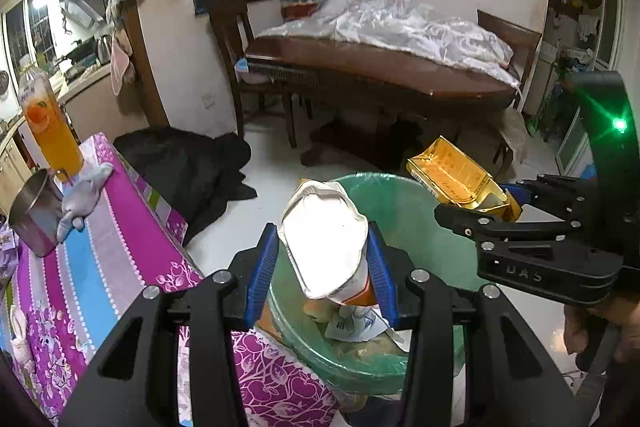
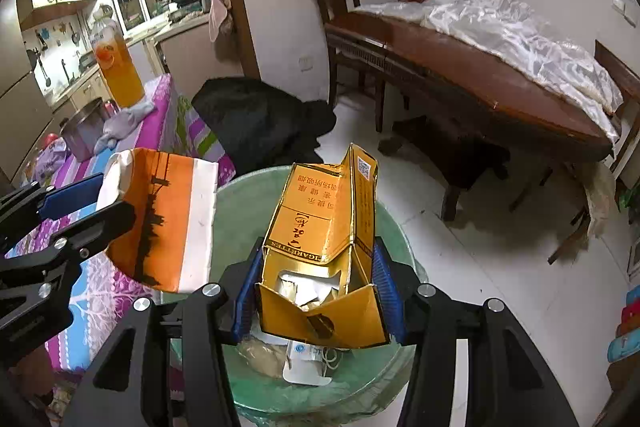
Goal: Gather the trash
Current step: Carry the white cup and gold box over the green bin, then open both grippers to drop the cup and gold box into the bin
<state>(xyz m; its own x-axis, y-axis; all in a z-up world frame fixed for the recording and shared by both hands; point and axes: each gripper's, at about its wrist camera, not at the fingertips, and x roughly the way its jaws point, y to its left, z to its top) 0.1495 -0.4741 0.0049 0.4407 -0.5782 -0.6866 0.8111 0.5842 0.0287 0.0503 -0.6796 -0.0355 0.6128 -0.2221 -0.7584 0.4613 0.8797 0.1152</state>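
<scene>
Left gripper (image 1: 323,259) clamps orange carton (image 1: 324,247); right gripper (image 2: 318,287) clamps gold carton (image 2: 324,247)

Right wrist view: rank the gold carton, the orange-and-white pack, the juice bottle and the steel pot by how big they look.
1. Gold carton, though it sits nearest the camera.
2. Orange-and-white pack, nearly as large.
3. Juice bottle.
4. Steel pot, partly hidden.

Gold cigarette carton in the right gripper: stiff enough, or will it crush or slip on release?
The gold carton, clamped in the right gripper over the green-lined bin, looks like thin cardboard: its end flaps gape, so it probably crushes easily. Mostly empty inside, likely light. Glossy surface may slip.
</scene>
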